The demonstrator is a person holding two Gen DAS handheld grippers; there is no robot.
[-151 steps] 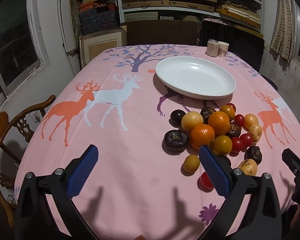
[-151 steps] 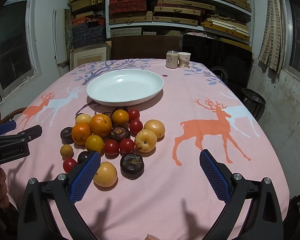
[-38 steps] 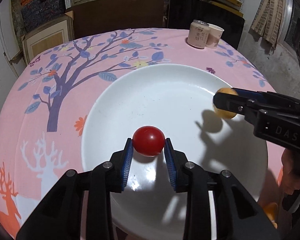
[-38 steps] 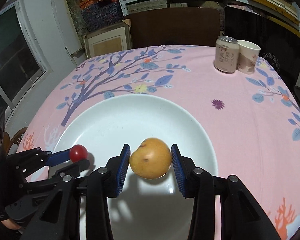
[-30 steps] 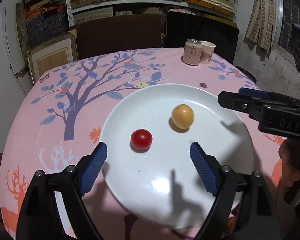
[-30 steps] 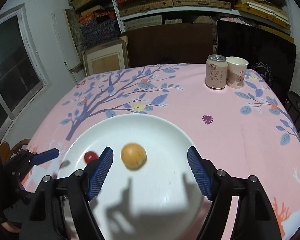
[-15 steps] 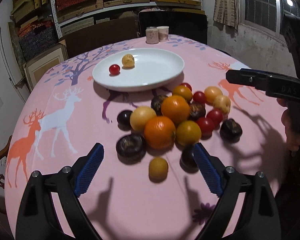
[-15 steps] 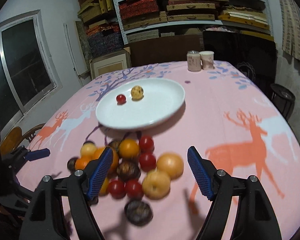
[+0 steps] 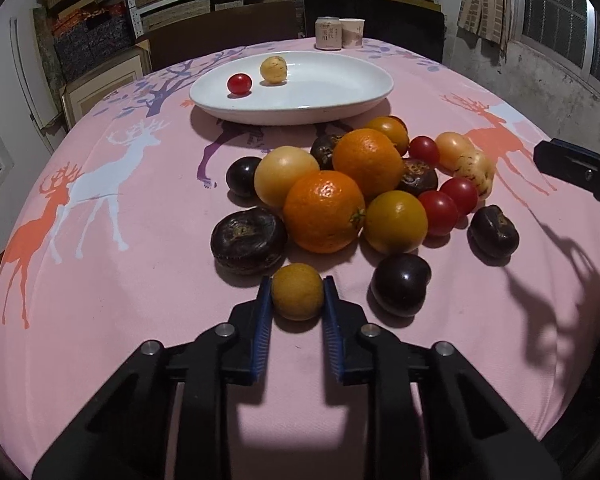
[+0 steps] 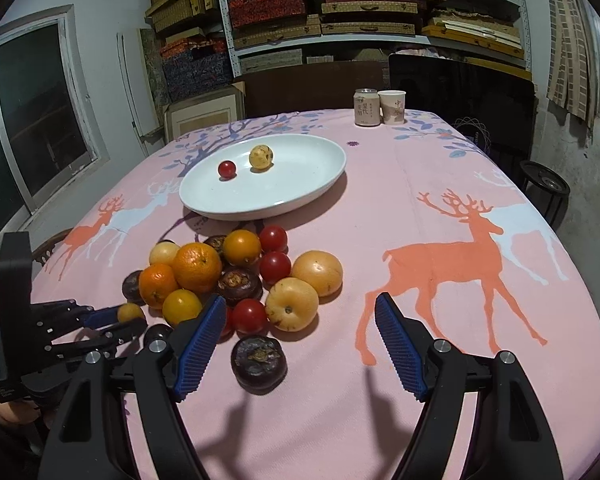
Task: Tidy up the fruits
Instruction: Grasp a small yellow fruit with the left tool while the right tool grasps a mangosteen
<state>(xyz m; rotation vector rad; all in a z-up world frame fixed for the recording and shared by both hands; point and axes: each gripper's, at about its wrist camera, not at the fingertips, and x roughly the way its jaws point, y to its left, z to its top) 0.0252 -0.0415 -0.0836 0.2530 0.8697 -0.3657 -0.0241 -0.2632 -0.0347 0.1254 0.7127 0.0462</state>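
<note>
Indoors, pink deer tablecloth (image 10: 440, 208); left tongs (image 9: 296, 300) pinch yellow fruit (image 9: 297, 297), right tongs (image 10: 300, 344) agape.

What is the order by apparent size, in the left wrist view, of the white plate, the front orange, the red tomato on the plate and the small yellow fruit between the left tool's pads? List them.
1. White plate
2. Front orange
3. Small yellow fruit, though it lies nearest the camera
4. Red tomato, farthest away, so its true size against the yellow fruit is unsure

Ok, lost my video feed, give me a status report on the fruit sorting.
Left tool just closed on small yellow-orange fruit. Right tool open, empty. White plate holds two fruits. Nothing blocks the way.
</note>
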